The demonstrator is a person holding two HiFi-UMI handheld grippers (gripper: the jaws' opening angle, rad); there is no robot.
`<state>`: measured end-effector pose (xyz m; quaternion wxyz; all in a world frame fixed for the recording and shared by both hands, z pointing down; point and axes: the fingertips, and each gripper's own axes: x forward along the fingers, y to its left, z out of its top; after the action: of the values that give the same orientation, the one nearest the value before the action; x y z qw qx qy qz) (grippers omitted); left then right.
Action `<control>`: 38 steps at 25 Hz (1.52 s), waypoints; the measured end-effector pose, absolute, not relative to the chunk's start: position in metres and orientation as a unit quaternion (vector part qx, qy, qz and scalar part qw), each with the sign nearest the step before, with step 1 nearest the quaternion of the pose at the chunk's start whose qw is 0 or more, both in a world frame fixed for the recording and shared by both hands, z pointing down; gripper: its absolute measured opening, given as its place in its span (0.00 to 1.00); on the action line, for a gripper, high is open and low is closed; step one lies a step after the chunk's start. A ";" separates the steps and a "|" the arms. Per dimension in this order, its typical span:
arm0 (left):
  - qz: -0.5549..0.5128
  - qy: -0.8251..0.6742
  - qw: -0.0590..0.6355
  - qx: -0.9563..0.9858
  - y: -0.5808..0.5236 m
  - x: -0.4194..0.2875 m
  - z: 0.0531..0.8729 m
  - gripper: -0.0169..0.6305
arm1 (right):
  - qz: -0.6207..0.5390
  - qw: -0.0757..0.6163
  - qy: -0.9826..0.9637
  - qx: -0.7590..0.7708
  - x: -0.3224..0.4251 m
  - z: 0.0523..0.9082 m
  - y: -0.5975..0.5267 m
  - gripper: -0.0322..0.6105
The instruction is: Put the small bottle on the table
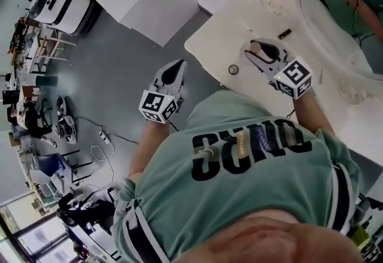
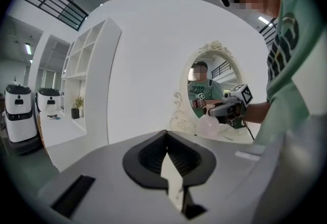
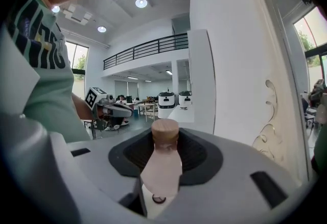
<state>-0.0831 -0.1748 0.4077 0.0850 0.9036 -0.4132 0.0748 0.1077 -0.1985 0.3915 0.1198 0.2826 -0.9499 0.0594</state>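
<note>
Right claw (image 3: 166, 139) clenched on small bottle (image 3: 162, 169) (brown cap, pale pink body) over white bench (image 1: 218, 34); left claw (image 2: 167, 159) closed, empty, beside bench.

Bright, even light from round ceiling lamps (image 3: 141, 2); fisheye bending and dark corners in gripper views.
</note>
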 end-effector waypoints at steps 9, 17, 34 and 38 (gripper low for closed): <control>0.074 -0.373 0.123 0.917 -0.194 -0.085 0.442 0.02 | 0.080 0.125 -0.939 0.311 0.094 0.428 -0.227 0.25; 0.043 -0.341 0.148 0.927 -0.249 -0.093 0.472 0.02 | 0.080 0.149 -0.916 0.364 0.085 0.450 -0.273 0.25; 0.024 -0.342 0.177 0.923 -0.339 -0.103 0.550 0.02 | 0.073 0.182 -0.899 0.391 0.035 0.537 -0.404 0.25; 0.023 -0.338 0.179 0.923 -0.356 -0.100 0.575 0.02 | 0.072 0.188 -0.894 0.401 0.027 0.568 -0.427 0.25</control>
<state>-0.1000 -0.3558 0.5748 0.1794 0.9235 -0.3383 0.0234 0.0275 -0.4268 0.5676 0.1881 0.4005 -0.8939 0.0720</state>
